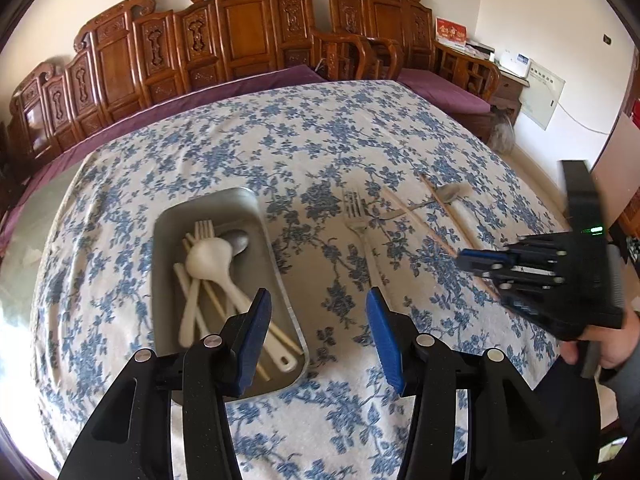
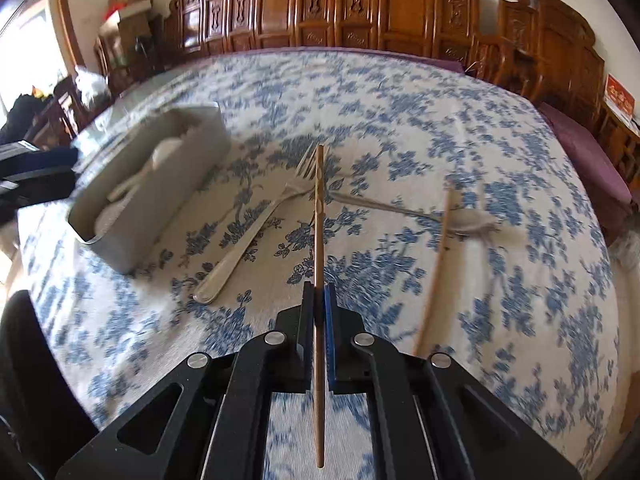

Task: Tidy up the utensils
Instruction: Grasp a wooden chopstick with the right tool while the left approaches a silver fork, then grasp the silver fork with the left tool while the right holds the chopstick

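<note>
On floral cloth | right tongs (image 2: 319,300) clamp slim carved wooden chopstick (image 2: 319,208) | left tongs (image 1: 319,322) apart, empty

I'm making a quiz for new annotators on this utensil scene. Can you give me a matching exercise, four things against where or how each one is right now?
Things:
1. white spoon
2. metal fork
3. wooden chopstick
4. left gripper

States:
A. open, holding nothing
B. lying loose on the floral tablecloth
C. inside the grey tray
D. clamped in the right gripper

Pairs: 1-C, 2-B, 3-D, 4-A
</note>
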{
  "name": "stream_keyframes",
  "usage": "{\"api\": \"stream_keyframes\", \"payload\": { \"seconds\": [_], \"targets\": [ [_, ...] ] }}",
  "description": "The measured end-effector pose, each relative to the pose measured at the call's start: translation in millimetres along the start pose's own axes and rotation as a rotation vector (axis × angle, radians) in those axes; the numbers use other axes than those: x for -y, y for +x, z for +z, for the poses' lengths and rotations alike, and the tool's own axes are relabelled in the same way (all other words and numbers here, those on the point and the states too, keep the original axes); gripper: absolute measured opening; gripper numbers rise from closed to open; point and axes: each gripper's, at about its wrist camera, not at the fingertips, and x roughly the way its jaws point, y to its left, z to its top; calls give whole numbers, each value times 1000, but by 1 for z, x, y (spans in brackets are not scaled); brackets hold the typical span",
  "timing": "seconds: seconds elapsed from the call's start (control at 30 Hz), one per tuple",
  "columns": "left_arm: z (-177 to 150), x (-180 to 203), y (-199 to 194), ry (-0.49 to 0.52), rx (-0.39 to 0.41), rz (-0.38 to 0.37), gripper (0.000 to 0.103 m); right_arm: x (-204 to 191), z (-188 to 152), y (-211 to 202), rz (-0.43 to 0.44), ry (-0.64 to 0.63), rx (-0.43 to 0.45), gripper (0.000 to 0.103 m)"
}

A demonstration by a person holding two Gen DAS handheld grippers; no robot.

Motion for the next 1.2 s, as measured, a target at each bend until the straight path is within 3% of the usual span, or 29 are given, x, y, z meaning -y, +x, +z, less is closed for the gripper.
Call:
{"api": "stream_keyframes", "payload": {
  "seconds": [0.2, 0.7, 0.9, 1.0, 1.2],
  "targets": [
    [7, 21, 18, 32, -25, -6, 47, 20, -8, -28, 23, 64, 44, 6],
    [36, 43, 91, -7, -123, -49, 47, 57, -9, -36, 1, 122, 61, 6],
    [46, 49, 128, -13, -174, -41, 37, 64, -13, -32, -4, 140, 52, 6],
    [50, 50, 139, -13, -187, -34, 26, 67, -14, -31, 5, 156, 47, 6],
    [53, 49, 150, -24, -200, -13, 21, 66, -13, -31, 16, 161, 50, 6]
  ]
}}
